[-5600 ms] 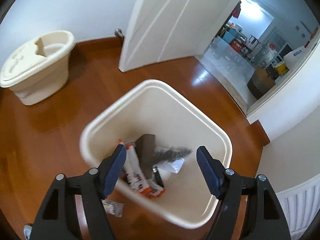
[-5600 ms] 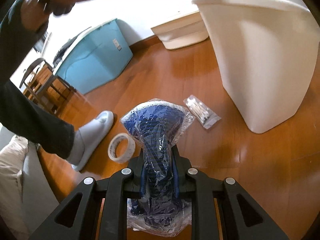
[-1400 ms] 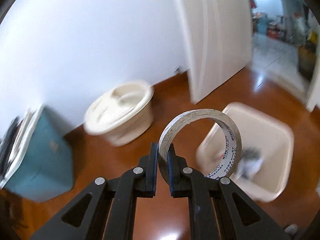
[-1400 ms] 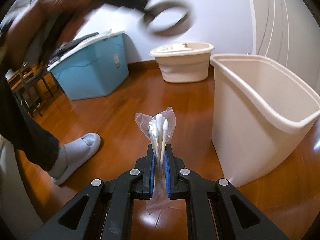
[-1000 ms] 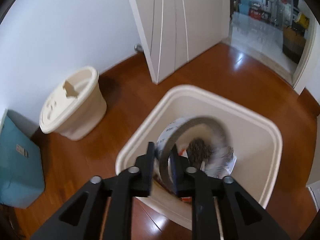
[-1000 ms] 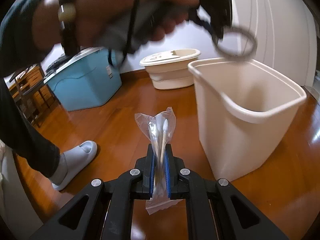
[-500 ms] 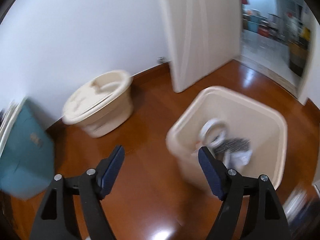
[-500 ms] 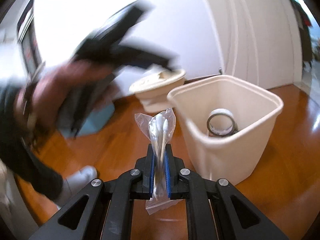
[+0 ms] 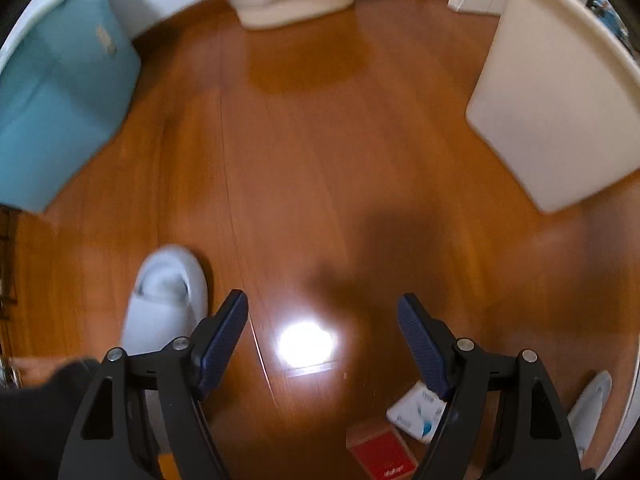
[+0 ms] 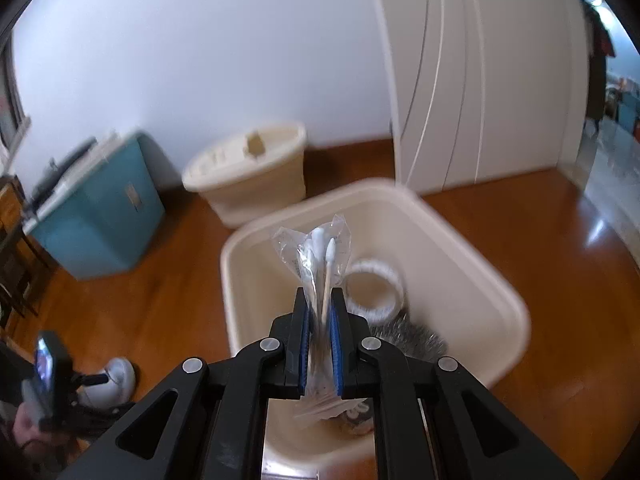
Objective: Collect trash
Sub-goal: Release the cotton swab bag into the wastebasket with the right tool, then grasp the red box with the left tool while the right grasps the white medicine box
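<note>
A tape roll (image 10: 374, 288) is already binned; a swab bag (image 10: 320, 256) is clamped above the bin (image 10: 516, 320) by the right hand-held gripper (image 10: 319, 344); the left hand-held gripper (image 9: 322, 344) is spread empty; 2 packets (image 9: 416, 412) are left on the floor (image 9: 320, 160).

Glossy orange-brown wood floor (image 9: 320, 152) with plank seams – bright ceiling-light glare (image 9: 306, 342) at 6 o'clock in the left wrist view. Plain white wall (image 10: 200, 60) fills 10 to 12 o'clock in the right wrist view, dark baseboard under it. White panelled door (image 10: 480, 80) at 1 o'clock; past its edge at 3 o'clock an opening (image 10: 612, 112) into a brighter, cluttered room, blurred. Teal storage box (image 10: 100, 208) against the wall at 9 o'clock, dark items on its lid. Cream lidded tub (image 10: 248, 172) just beside it toward 11 o'clock. Dark wooden furniture (image 10: 12, 248) at the 9 o'clock edge – partly cut off. Window frame (image 10: 16, 112) at far left.
</note>
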{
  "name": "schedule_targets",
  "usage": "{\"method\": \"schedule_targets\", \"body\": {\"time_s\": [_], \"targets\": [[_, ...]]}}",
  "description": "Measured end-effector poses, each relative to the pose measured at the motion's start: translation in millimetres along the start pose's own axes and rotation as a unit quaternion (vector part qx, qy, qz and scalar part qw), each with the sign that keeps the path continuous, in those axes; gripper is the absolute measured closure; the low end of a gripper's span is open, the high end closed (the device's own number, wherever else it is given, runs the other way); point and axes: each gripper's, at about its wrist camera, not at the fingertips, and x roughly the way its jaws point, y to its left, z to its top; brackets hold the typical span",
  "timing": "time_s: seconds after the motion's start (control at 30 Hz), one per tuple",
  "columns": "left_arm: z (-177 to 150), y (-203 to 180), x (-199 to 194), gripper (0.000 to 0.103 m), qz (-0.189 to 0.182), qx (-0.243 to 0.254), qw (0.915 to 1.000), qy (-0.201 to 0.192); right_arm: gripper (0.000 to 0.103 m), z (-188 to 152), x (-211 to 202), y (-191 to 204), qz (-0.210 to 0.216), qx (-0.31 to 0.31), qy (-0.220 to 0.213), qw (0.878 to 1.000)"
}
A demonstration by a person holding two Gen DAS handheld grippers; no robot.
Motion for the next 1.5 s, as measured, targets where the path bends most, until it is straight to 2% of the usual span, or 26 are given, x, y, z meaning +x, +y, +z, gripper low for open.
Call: {"method": "schedule_targets", "body": {"time_s": [0.1,0.2,0.23,0.27,0.33,0.43,0.5,0.53,0.6,0.63,0.73,0.8,0.9,1.07,1.13,1.27,1.4,1.5], "targets": [[-5.9,3.5,10.7,0.026,-0.003,-0.006,0.9999,0.014,0.093,-5.3,38.7,-0.9,-0.032,-0.008,0.058,0.998],[-12.2,10.0,17.1,0.026,-0.006,-0.014,0.9995,0.028,0.082,-10.8,44.7,-2.8,-0.058,-0.003,0.065,0.996],[-15.4,11.0,19.3,0.026,-0.005,-0.017,0.9993,0.034,0.066,-11.5,44.6,-0.9,-0.059,-0.003,0.061,0.996],[-17.6,11.2,20.4,0.026,-0.003,-0.019,0.9990,0.039,0.040,-12.2,38.9,0.7,-0.061,-0.004,0.052,0.997],[-23.0,13.9,22.6,0.026,-0.002,-0.028,0.9984,0.049,0.017,-12.4,27.4,3.1,-0.073,-0.010,0.029,0.997],[-41.6,21.0,24.6,0.026,-0.002,-0.055,0.9961,0.070,0.017,-19.6,3.5,14.0,-0.060,-0.005,-0.002,0.998],[-53.3,27.0,28.1,0.026,0.002,-0.072,0.9940,0.083,0.017,-34.4,-30.0,25.9,0.004,-0.006,-0.043,0.999],[-62.4,30.6,32.7,0.026,0.008,-0.083,0.9920,0.094,0.017,-45.1,-40.3,37.5,0.032,-0.018,-0.048,0.998],[-78.2,35.4,41.8,0.026,0.011,-0.103,0.9879,0.115,0.017,-76.5,-50.0,70.0,0.100,-0.062,-0.017,0.993],[-84.3,36.7,45.3,0.026,0.011,-0.110,0.9861,0.123,0.017,-99.6,-43.3,90.3,0.130,-0.086,0.021,0.988],[-105.1,37.6,55.8,0.026,0.011,-0.127,0.9806,0.149,0.017,-169.3,-9.5,131.6,0.177,-0.123,0.126,0.968],[-114.3,34.4,58.9,0.026,0.012,-0.125,0.9794,0.158,0.018,-224.1,20.1,153.1,0.179,-0.139,0.193,0.955],[-120.2,28.9,61.9,0.026,0.009,-0.120,0.9787,0.167,0.024,-280.1,41.8,177.9,0.177,-0.192,0.243,0.934],[-117.1,26.0,60.0,0.026,0.003,-0.119,0.9802,0.159,0.025,-312.8,59.0,183.0,0.144,-0.225,0.258,0.928],[-118.6,29.7,58.5,0.026,0.003,-0.124,0.9791,0.161,0.026,-320.9,65.5,184.6,0.136,-0.226,0.269,0.926],[-126.5,36.0,65.1,0.026,0.004,-0.137,0.9752,0.174,0.026,-330.5,63.5,195.1,0.130,-0.252,0.264,0.922],[-130.2,32.3,66.6,0.026,0.003,-0.140,0.9743,0.177,0.026,-344.3,66.6,201.1,0.126,-0.271,0.280,0.912],[-126.7,35.1,71.0,0.026,0.001,-0.137,0.9741,0.180,0.026,-359.4,68.8,210.8,0.117,-0.303,0.289,0.901]]}}
